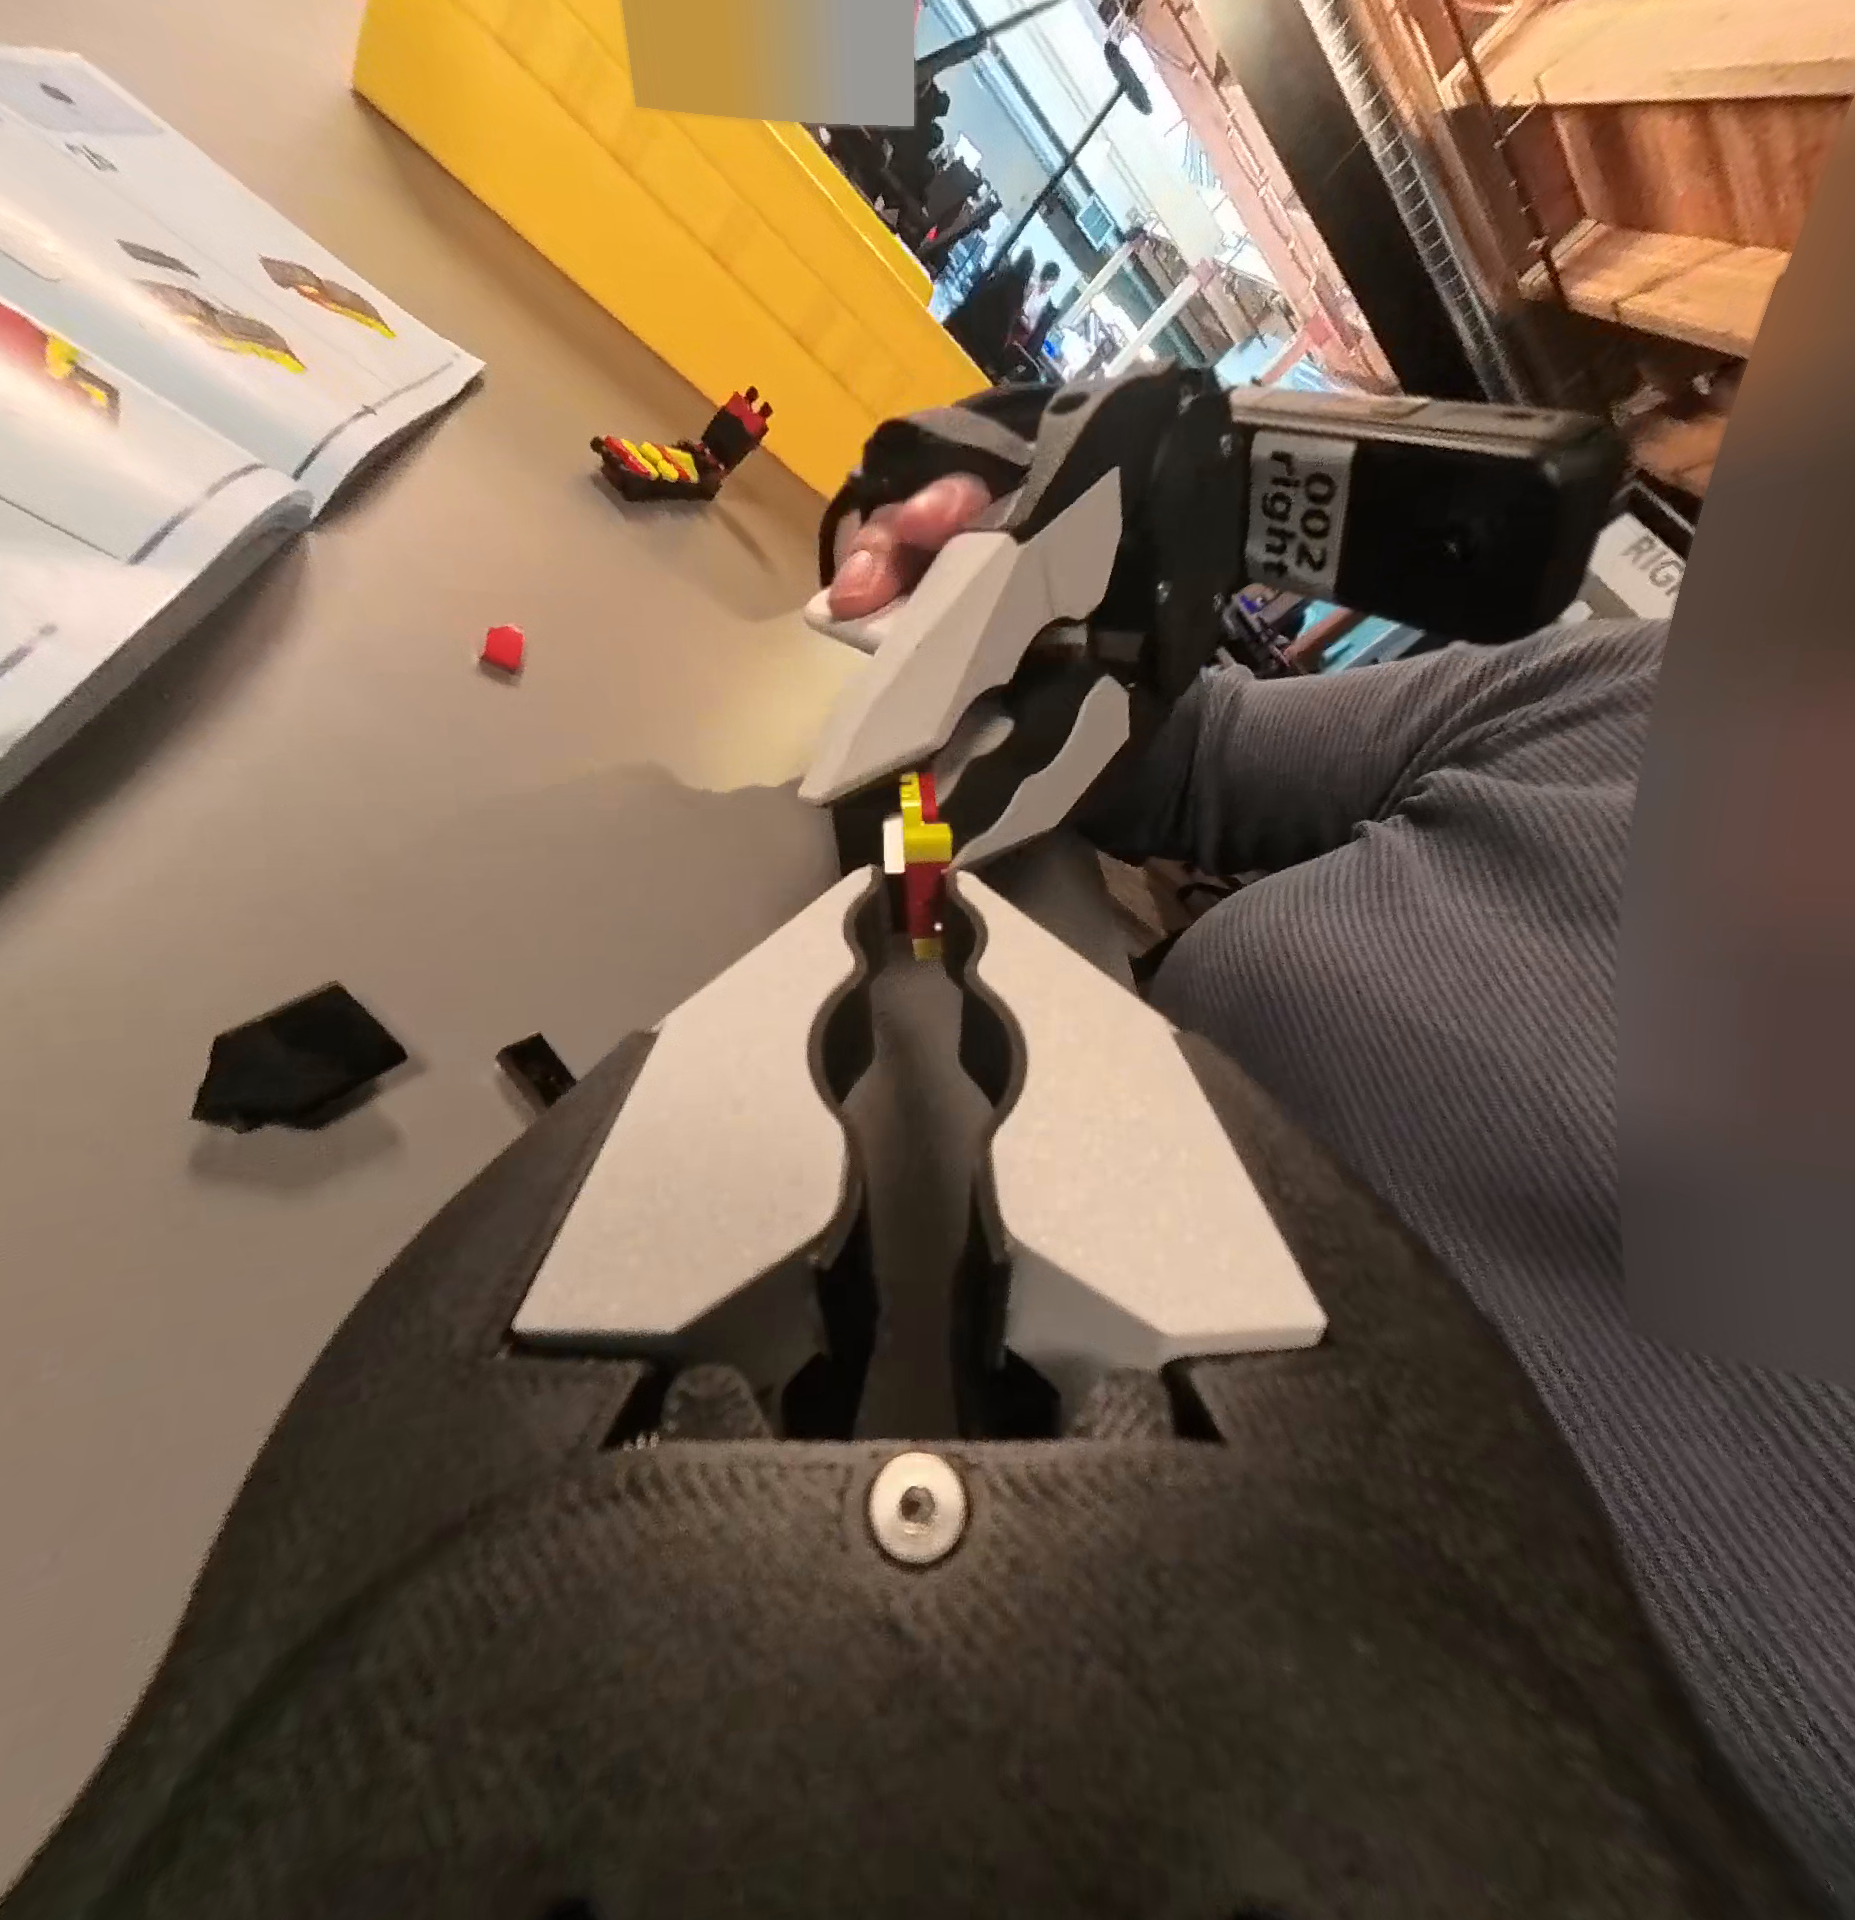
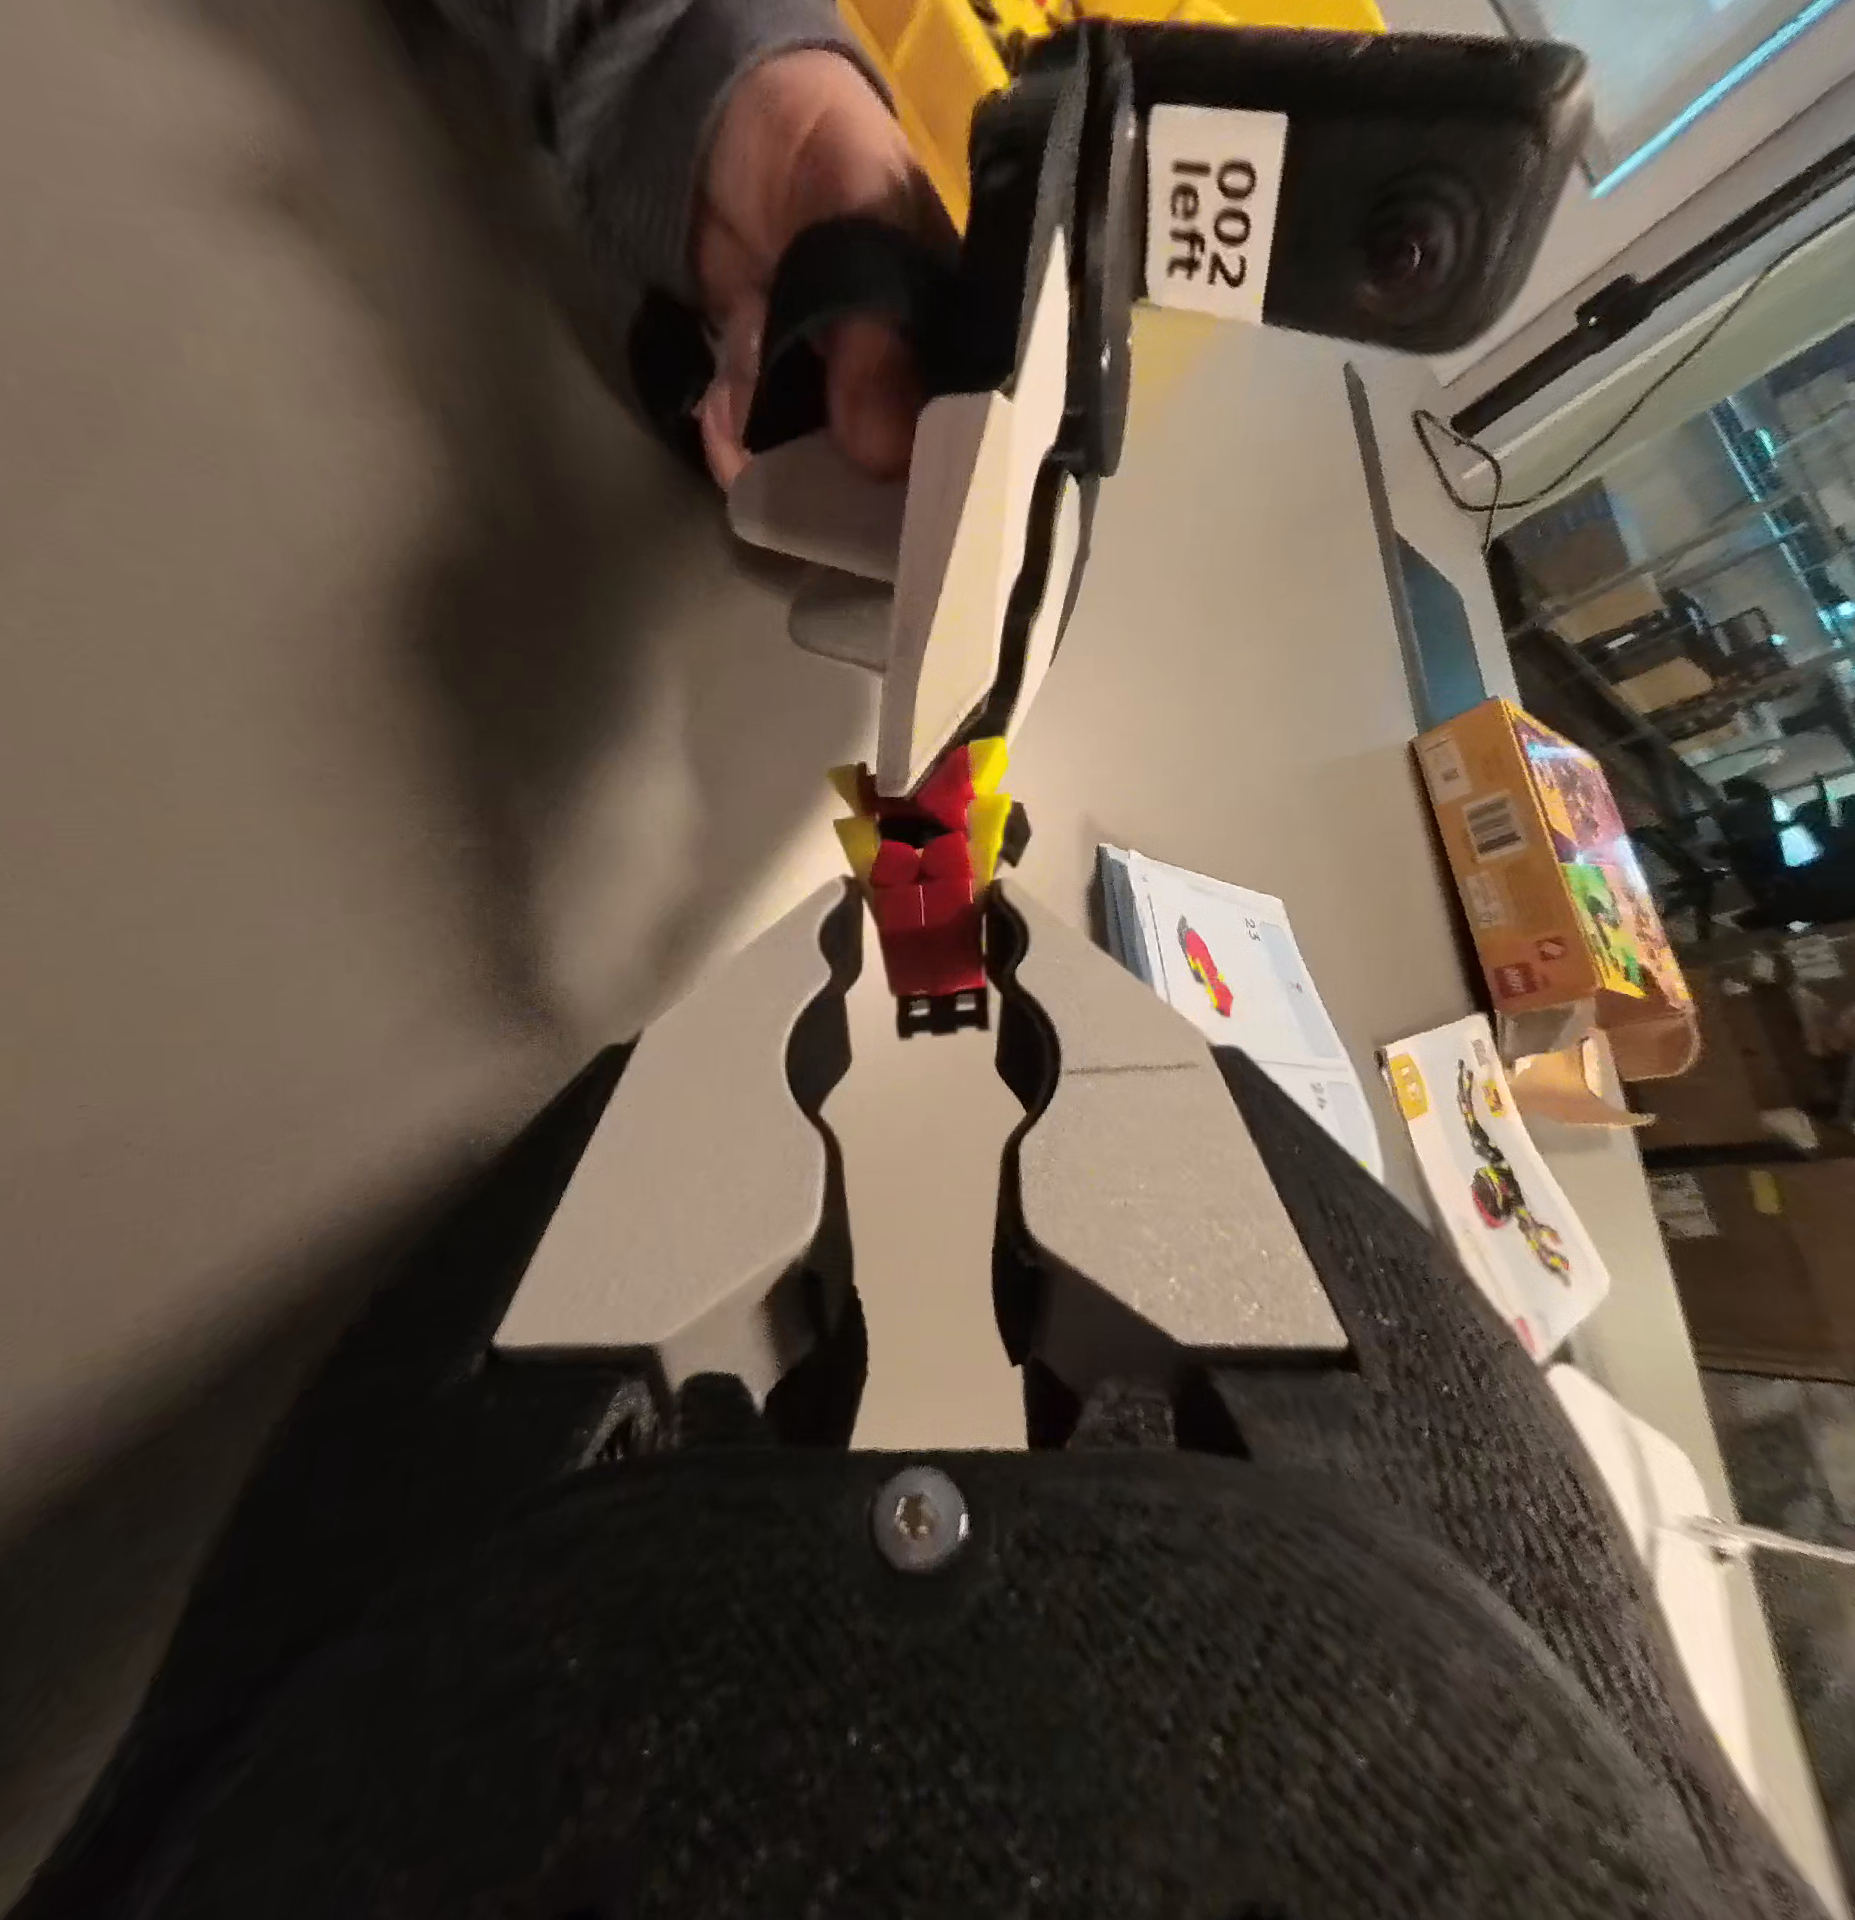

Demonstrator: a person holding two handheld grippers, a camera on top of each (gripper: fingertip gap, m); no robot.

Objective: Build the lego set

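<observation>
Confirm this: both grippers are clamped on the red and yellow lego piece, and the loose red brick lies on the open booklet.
Not quite. The red brick lies on the bare table, beside the booklet, as the left wrist view shows. Both grippers, left and right, do clamp the lego piece.

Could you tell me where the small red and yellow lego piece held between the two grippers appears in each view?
Left wrist view: the lego piece sits just above centre, between the left gripper and the right gripper.
Right wrist view: the piece is just above centre.
Shared landmark: the open instruction booklet on the table.
</observation>
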